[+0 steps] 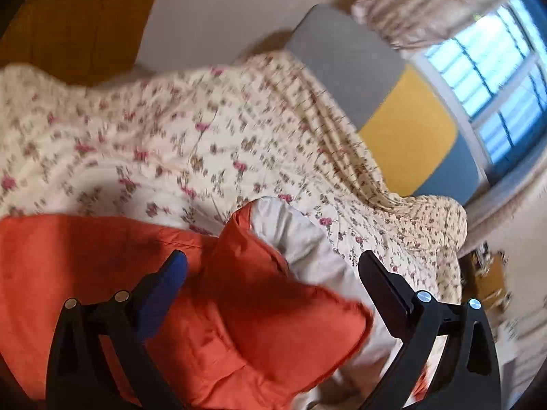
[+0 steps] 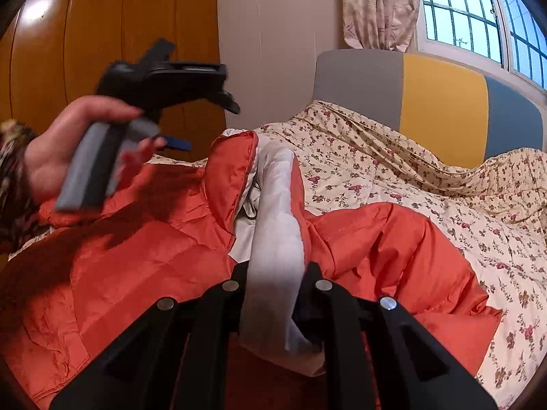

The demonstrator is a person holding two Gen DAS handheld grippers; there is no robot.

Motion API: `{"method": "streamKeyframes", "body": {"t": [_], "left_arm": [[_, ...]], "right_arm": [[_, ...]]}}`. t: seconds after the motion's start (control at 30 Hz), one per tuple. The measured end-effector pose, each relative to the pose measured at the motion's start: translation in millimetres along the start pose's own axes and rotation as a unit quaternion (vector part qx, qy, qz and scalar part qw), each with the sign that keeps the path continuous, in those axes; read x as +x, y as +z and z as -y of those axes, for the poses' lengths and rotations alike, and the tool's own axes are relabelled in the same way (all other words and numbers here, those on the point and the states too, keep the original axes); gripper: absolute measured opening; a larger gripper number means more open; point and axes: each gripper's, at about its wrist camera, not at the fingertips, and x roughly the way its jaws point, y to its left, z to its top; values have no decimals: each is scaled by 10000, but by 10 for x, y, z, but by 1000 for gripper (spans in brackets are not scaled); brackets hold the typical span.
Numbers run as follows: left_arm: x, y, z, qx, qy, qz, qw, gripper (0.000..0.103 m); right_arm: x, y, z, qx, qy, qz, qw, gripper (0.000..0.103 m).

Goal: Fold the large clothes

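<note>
Your right gripper (image 2: 275, 273) is clamped on the white lining strip (image 2: 277, 225) of the orange puffer jacket (image 2: 143, 256), its 2 jaws pressed against the strip on either side. Your left gripper (image 1: 271, 266) hangs above the same jacket (image 1: 239, 307) with its 2 fingers spread wide and nothing between them; in the right wrist view your left hand (image 2: 68, 147) holds it raised over the jacket's left side. The jacket lies spread on the floral bedspread (image 2: 410, 177). Beyond stand the grey, yellow and blue headboard (image 2: 444, 102), the wooden wardrobe (image 2: 102, 34), the curtain (image 2: 379, 3) and the barred window (image 2: 478, 17).
</note>
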Motion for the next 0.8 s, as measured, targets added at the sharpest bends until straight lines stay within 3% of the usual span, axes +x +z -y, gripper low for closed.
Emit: {"method": "streamKeyframes", "body": {"t": [0.07, 0.17, 0.33, 0.57, 0.8], "left_arm": [[162, 30, 6, 42, 80, -265, 9996, 97], [296, -84, 39, 447, 264, -475, 9975, 71], [194, -222, -145, 628, 317, -340, 9969, 22], [-421, -416, -466, 923, -21, 89, 9957, 15], [-877, -714, -886, 1270, 141, 401, 9910, 10]], "right_arm": [[-35, -10, 14, 50, 24, 33, 10000, 11], [-49, -33, 38, 94, 25, 82, 9999, 11], [-101, -56, 30, 131, -37, 107, 9999, 11], [-121, 14, 53, 214, -377, 119, 9990, 11], [-241, 132, 214, 525, -1172, 133, 9916, 11]]}}
